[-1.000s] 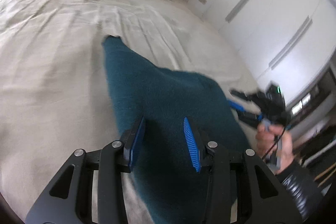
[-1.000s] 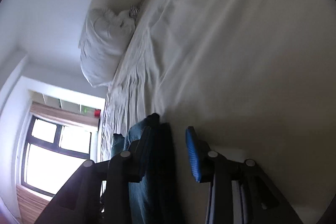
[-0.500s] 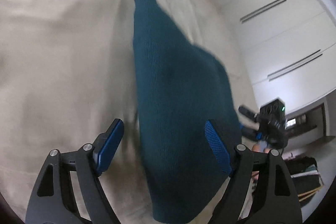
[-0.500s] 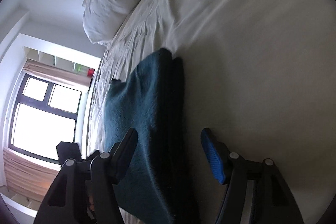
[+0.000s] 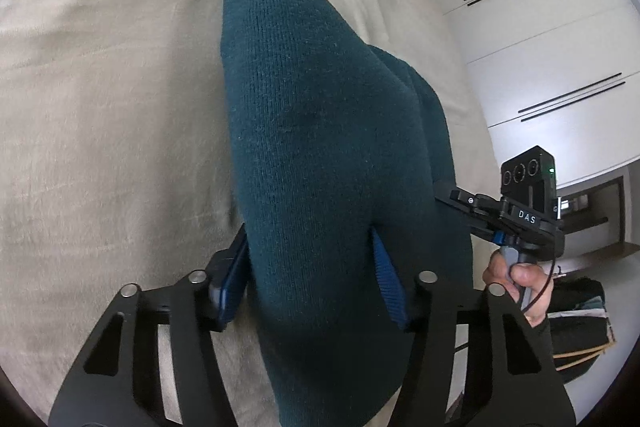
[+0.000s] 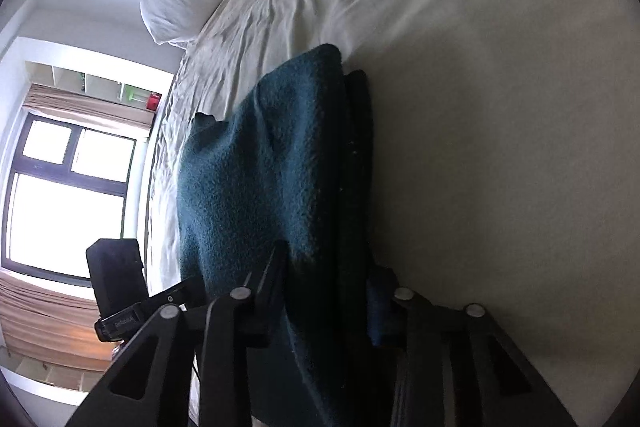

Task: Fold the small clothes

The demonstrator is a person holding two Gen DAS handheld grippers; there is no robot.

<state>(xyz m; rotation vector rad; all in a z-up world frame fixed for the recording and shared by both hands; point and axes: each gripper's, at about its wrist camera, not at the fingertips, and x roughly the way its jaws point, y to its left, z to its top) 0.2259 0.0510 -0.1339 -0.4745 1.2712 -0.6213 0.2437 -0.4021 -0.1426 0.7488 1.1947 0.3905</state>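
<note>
The teal knitted garment (image 5: 320, 131) lies on the bed (image 5: 100, 107), folded lengthwise into a long strip. In the left wrist view its long axis runs from the bottom centre of the frame up to a narrow end near the top centre. In the right wrist view the same garment (image 6: 272, 179) runs from the bottom centre up toward the middle of the frame, with a second, darker layer showing along its right edge.

I have the near end of the strip between the jaws of both tools. The left hand-held gripper (image 5: 308, 279) straddles the near end, one blue pad on each side of the cloth; its jaws are closing on the knit and the pads appear to touch it. The right hand-held gripper (image 6: 326, 287) sits at the same end from the other side; its jaws are also closing, with the layered edge between them. I judge both to be grasping the cloth, though the right pads are dark and partly hidden.

In the left wrist view, the right tool and the hand (image 5: 516, 283) holding it appear at the lower right, just beside the strip.

Both tools are at the near end; the far end lies straight ahead along the strip. I judge the next fold calls for carrying this end forward along that axis.
</note>
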